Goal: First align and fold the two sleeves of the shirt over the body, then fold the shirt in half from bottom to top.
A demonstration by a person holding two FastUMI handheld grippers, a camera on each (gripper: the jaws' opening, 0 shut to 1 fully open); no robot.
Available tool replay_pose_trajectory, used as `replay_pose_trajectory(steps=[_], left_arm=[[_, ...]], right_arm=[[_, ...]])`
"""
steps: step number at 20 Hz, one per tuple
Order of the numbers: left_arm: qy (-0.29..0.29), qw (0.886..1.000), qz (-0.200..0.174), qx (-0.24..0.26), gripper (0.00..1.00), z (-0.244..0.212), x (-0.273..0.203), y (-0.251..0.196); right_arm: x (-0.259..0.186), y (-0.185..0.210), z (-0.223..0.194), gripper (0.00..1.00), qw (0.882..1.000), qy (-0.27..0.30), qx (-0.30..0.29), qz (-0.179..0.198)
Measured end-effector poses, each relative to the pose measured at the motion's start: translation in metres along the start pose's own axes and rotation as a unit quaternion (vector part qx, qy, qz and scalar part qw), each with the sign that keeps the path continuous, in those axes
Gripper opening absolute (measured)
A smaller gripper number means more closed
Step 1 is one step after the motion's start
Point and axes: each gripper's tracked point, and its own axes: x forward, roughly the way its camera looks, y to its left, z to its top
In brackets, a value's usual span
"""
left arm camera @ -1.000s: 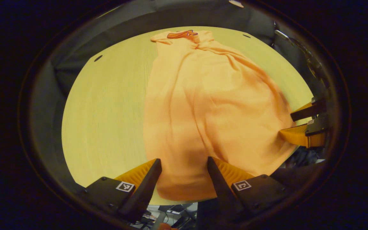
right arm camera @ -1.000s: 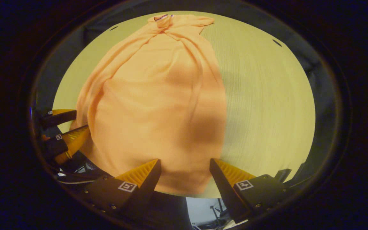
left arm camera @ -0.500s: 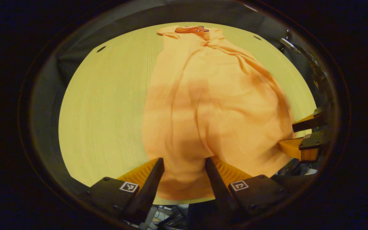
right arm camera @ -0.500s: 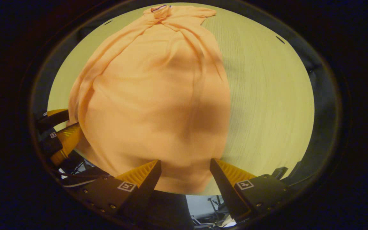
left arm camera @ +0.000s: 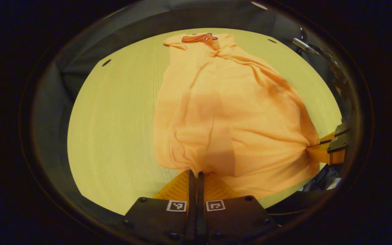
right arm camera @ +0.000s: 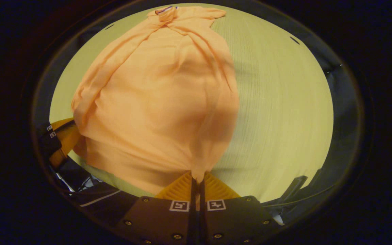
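An orange shirt (left arm camera: 223, 102) lies lengthwise on the light wooden table (left arm camera: 114, 112), collar at the far end, sleeves folded in over the body. My left gripper (left arm camera: 196, 174) is shut on the shirt's bottom hem near its left corner, and the cloth bunches up at the fingers. In the right gripper view the same shirt (right arm camera: 158, 95) spreads ahead, and my right gripper (right arm camera: 197, 179) is shut on the hem near the right corner. The other gripper (left arm camera: 332, 149) shows at the right edge of the left gripper view, pinching the hem, and at the left edge (right arm camera: 58, 143) of the right gripper view.
The table (right arm camera: 284, 102) has bare wood on both sides of the shirt. Dark booth cloth (left arm camera: 77, 68) rings the far edge. Cables and dark gear (right arm camera: 80, 177) lie below the near table edge.
Both grippers were open around the hem one second ago; they have closed on it. The bottom edge now gathers into folds at each grip and is slightly raised.
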Motion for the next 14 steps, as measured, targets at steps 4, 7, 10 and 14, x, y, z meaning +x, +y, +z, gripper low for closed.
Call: replay_pose_trajectory(steps=[4,7,10,14], left_arm=[[-0.001,1.000,-0.006,-0.009,0.07,0.001,0.001,0.000],[-0.003,0.999,-0.020,-0.031,0.06,0.001,-0.003,0.000],[-0.006,0.998,-0.029,-0.055,0.06,0.003,-0.011,0.003],[-0.021,0.997,-0.034,-0.069,0.06,0.024,-0.027,0.012]], right_arm=[[0.001,0.000,0.003,0.00,1.000,-0.016,0.013,0.002],[-0.001,0.001,0.005,0.00,0.999,-0.031,0.024,0.011],[-0.009,0.001,0.012,0.00,0.998,-0.045,0.049,0.022],[-0.026,-0.002,0.030,0.00,0.996,-0.067,0.061,0.028]])
